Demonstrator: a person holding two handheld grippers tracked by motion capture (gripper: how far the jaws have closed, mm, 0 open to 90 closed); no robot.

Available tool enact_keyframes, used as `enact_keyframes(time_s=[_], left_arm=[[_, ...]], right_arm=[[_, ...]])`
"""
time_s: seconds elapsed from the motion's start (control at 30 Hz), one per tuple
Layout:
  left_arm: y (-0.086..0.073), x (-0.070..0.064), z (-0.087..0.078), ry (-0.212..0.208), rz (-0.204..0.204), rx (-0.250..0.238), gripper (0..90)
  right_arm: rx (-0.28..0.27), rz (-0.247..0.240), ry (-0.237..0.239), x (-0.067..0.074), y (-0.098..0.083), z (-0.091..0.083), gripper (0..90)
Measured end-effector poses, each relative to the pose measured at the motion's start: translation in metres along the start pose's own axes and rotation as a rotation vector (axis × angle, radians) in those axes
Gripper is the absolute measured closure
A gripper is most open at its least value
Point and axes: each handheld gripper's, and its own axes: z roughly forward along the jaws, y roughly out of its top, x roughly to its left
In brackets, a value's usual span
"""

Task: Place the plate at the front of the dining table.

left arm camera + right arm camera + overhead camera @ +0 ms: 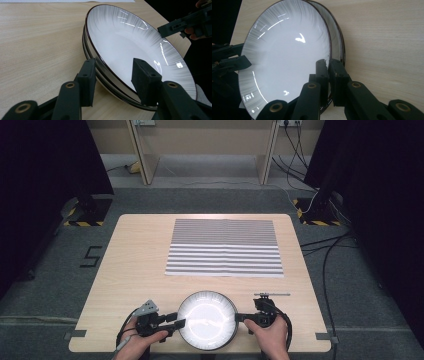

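Stacked white plates [207,319], dark-rimmed, upright at table's near edge, between tongs

overhead forward-down, claw cameras close, sharing plate [207,320]

Table [135,265]: light wood top, standing on grey carpet.
Striped mat [224,248]: grey and white bands, flat on the table's far half, its farther part darker.
Thin rod [272,294]: lies on the table near its right front.
Cables [330,247]: black, trailing over the floor at right.
Hazard-striped bases [80,212]: either side beyond the table.
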Motion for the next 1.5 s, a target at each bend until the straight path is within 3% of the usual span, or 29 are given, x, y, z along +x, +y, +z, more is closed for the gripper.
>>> enact_keyframes(time_s=[0.1,0.17,0.27,0.47,0.77,0.83,0.9,1.0,1.1,1.23,1.4,1.5], left_arm=[[0.002,0.001,-0.004,0.013,0.002,-0.009,51.9],[0.002,0.001,-0.006,0.017,0.004,-0.016,55.3],[0.002,0.001,-0.008,0.022,0.006,-0.017,57.5],[0.004,0.001,-0.007,0.030,0.008,-0.010,59.0],[0.004,0.002,-0.006,0.033,0.002,-0.012,60.9],[0.004,0.003,-0.005,0.030,0.001,-0.016,61.3],[0.004,0.003,-0.003,0.030,0.014,-0.015,62.7],[0.005,0.002,0.002,0.041,0.023,-0.001,63.7],[0.005,0.000,0.003,0.057,0.036,0.002,64.0],[0.007,-0.002,0.007,0.082,0.067,0.016,64.1],[0.006,-0.002,0.014,0.093,0.049,0.014,63.9],[0.007,-0.002,0.016,0.102,0.061,0.023,63.8]], right_arm=[[-0.003,0.007,0.009,0.002,-0.002,0.005,84.9],[0.008,0.037,0.027,0.001,-0.003,0.012,84.2],[0.001,0.029,0.030,0.001,-0.003,0.013,82.6],[0.020,0.057,0.046,0.002,0.000,0.013,75.3],[0.064,0.091,0.029,0.008,0.008,0.014,64.3],[0.073,0.065,0.018,0.010,0.008,0.014,64.0],[0.067,0.067,0.026,0.009,0.008,0.014,62.6],[0.047,0.161,0.081,0.003,0.007,0.013,62.3],[0.019,0.170,0.110,-0.003,0.003,0.013,65.1],[0.017,0.219,0.143,-0.007,0.003,0.012,64.8],[-0.009,0.214,0.144,-0.009,0.005,0.014,65.1],[-0.016,0.215,0.147,-0.010,0.006,0.015,68.4]])
